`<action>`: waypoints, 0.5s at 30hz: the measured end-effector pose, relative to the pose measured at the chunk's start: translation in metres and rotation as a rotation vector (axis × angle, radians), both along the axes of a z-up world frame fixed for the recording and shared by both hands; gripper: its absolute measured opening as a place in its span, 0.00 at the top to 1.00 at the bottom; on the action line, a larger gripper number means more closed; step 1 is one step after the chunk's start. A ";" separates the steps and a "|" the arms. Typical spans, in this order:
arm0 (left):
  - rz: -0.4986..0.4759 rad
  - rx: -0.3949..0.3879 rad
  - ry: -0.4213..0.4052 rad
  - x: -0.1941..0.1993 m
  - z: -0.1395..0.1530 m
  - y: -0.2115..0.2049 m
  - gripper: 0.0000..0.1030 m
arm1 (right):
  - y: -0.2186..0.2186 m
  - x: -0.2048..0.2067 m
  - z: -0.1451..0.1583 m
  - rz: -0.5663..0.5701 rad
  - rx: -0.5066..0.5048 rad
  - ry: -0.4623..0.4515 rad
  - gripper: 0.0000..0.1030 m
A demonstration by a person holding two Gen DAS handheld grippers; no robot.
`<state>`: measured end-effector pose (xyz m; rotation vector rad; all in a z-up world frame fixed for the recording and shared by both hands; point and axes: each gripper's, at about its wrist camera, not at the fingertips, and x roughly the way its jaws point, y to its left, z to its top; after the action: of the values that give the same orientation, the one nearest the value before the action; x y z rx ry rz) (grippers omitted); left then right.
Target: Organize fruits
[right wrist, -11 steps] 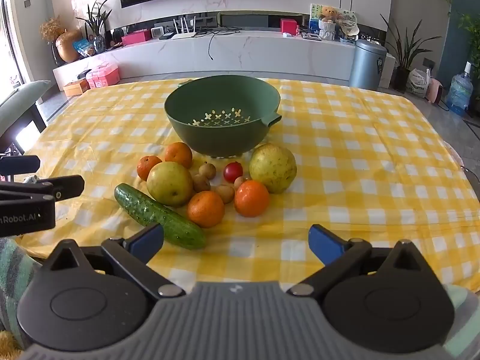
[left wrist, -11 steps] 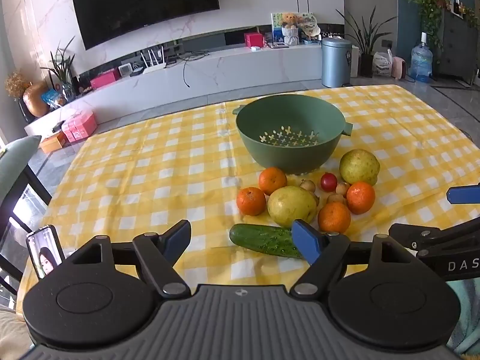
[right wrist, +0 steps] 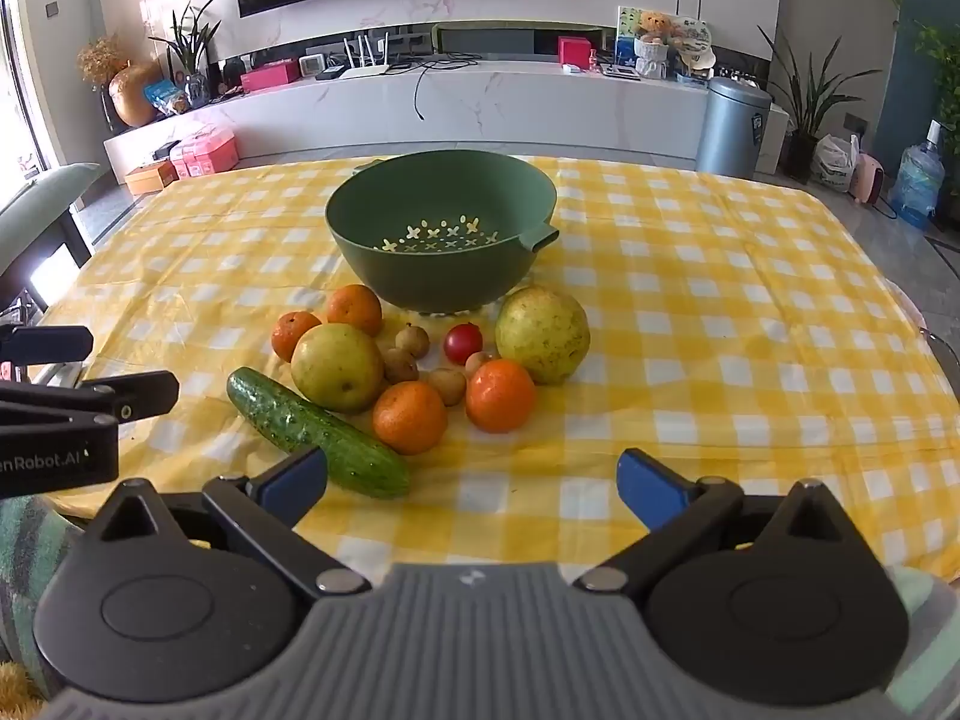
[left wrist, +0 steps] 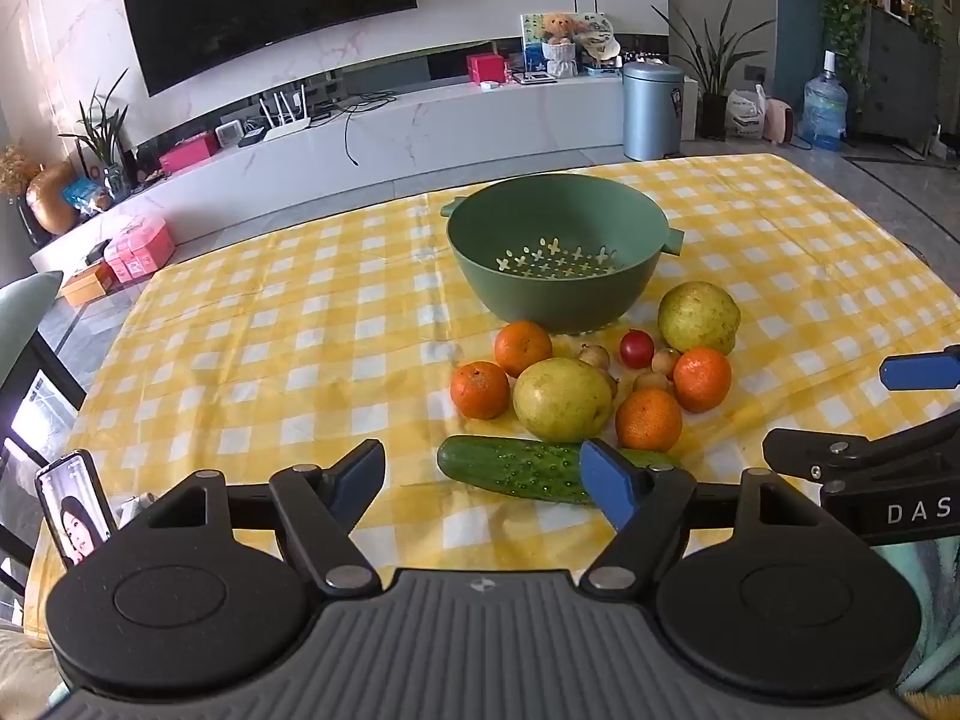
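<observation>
A table under a yellow-and-white checked cloth (right wrist: 720,312) carries a green perforated plastic colander bowl (right wrist: 441,276) near its middle; toward the near edge lie four oranges (right wrist: 409,417), two yellow-green pears (right wrist: 543,336), a bumpy green cucumber (right wrist: 315,433), a red cherry tomato (right wrist: 463,343) and small brown round fruits (right wrist: 413,341).

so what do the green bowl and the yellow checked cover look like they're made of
Green bowl: probably matte plastic, going by its uniform colour, moulded handle tabs and neat flower-shaped drain holes.
Yellow checked cover: thin and flexible, with creases and a slight sheen; cloth or coated vinyl, cannot tell which.
</observation>
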<state>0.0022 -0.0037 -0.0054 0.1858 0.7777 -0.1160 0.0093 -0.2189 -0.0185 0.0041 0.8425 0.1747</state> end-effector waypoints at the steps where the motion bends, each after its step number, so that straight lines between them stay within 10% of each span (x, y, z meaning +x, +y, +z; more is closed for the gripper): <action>1: -0.001 0.001 0.000 0.000 0.000 0.000 0.15 | 0.001 0.000 0.000 0.000 0.000 0.001 0.04; 15: -0.004 -0.002 0.006 0.000 -0.002 -0.003 0.15 | 0.001 0.001 -0.006 -0.002 0.003 0.023 0.04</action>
<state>0.0021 -0.0062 -0.0074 0.1857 0.7835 -0.1216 0.0099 -0.2177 -0.0240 0.0100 0.8651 0.1748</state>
